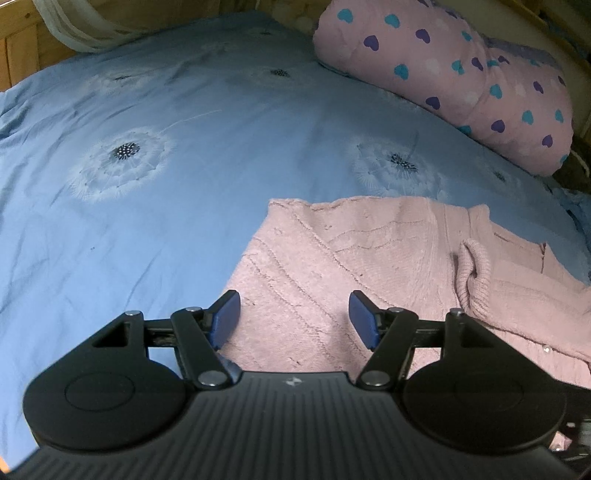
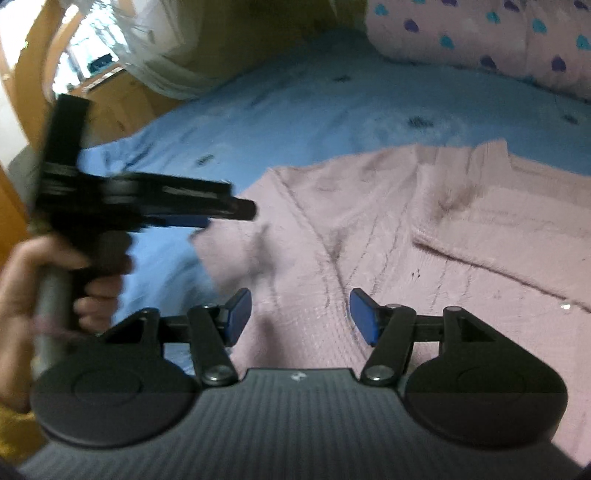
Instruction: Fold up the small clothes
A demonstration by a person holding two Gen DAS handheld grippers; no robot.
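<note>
A pink knitted cardigan (image 1: 332, 258) lies flat on the blue bedsheet (image 1: 147, 166). One ribbed sleeve cuff (image 1: 474, 280) rests folded over its front. My left gripper (image 1: 293, 317) hangs open just above the cardigan's near left part, nothing between its blue pads (image 1: 227, 314). In the right wrist view, which is blurred, the same cardigan (image 2: 388, 229) fills the middle, a sleeve (image 2: 498, 258) lying across it. My right gripper (image 2: 299, 315) stands open over the knit, with no cloth between its pads. The left gripper (image 2: 155, 206), held by a hand (image 2: 22, 295), shows at the left.
A pink pillow with blue and purple hearts (image 1: 461, 81) lies at the bed's far right. A white curtain (image 1: 81, 26) and a wooden bed frame (image 1: 22, 48) stand at the far left. Blue sheet with dandelion print stretches left of the cardigan.
</note>
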